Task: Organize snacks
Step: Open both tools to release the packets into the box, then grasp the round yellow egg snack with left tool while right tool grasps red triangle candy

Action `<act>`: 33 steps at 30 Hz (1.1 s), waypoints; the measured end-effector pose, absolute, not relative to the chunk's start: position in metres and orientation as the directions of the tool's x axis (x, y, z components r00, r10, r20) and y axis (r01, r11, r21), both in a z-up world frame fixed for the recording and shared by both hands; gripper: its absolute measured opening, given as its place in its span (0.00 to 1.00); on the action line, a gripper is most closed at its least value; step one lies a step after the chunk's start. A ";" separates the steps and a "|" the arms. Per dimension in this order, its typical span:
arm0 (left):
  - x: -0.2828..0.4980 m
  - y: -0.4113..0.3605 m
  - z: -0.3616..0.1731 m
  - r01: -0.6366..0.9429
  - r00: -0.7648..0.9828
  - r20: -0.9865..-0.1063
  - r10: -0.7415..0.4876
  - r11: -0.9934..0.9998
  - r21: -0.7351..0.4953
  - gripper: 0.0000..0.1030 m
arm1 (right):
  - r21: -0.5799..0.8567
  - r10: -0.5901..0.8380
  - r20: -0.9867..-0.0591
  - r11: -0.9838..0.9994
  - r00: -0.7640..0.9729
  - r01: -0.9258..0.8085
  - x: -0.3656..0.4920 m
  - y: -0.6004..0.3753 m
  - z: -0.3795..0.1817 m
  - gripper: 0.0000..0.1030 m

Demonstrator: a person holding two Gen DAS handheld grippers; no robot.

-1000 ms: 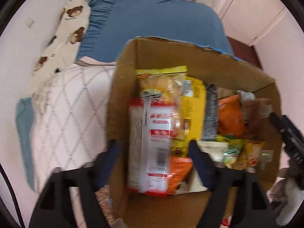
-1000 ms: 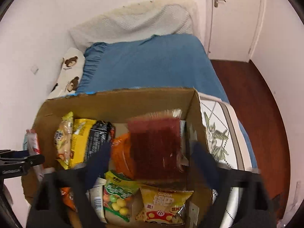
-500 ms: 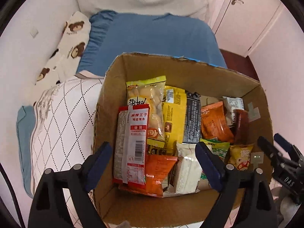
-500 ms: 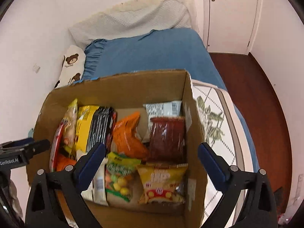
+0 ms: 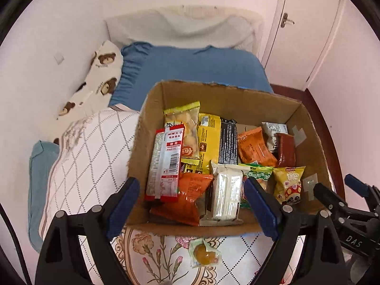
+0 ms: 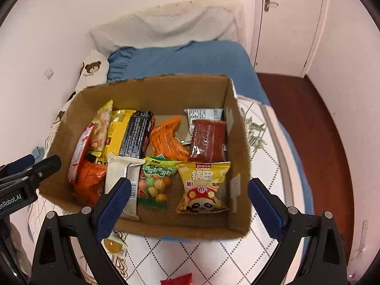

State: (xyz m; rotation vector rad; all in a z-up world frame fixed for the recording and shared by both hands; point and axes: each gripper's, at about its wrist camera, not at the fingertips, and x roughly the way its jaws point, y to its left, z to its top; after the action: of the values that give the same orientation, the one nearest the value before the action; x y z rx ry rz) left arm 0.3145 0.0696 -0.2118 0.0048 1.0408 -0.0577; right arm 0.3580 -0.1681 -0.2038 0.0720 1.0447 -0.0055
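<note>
A cardboard box (image 5: pixel 228 92) (image 6: pixel 237 166) stands on the bed and holds several snack packets. A red and white packet (image 5: pixel 166 161) leans at its left side. A dark red packet (image 6: pixel 207 140) (image 5: pixel 286 149) lies at its right side. My left gripper (image 5: pixel 190 197) is open and empty, above the box's near edge. My right gripper (image 6: pixel 187 197) is open and empty, above the box's near right part. A small packet with a yellow sweet (image 5: pixel 205 253) (image 6: pixel 114 244) lies on the quilt in front of the box. A red packet (image 6: pixel 177 279) shows at the bottom edge.
The box sits on a white diamond-pattern quilt (image 5: pixel 90 156) (image 6: pixel 261 142). A blue blanket (image 5: pixel 190 66) and a bear-print pillow (image 5: pixel 99 71) lie behind it. A white door (image 5: pixel 306 30) and dark wooden floor (image 6: pixel 315 118) are to the right.
Both grippers let go of their packets, the red and white one on the left and the dark red one on the right, which now rest in the box. Both grippers drew back and up.
</note>
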 end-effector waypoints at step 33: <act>0.205 0.080 -0.314 0.060 0.320 -0.946 0.043 0.996 0.066 0.87 | 0.165 0.093 -0.965 0.943 0.245 0.290 0.225 -0.236 -0.316 0.98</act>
State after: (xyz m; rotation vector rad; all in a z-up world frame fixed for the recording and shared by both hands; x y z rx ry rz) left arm 0.2053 0.0804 -0.3140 0.0950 1.2451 -0.0112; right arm 0.2254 -0.2362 -0.3162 0.3396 1.3244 -0.1380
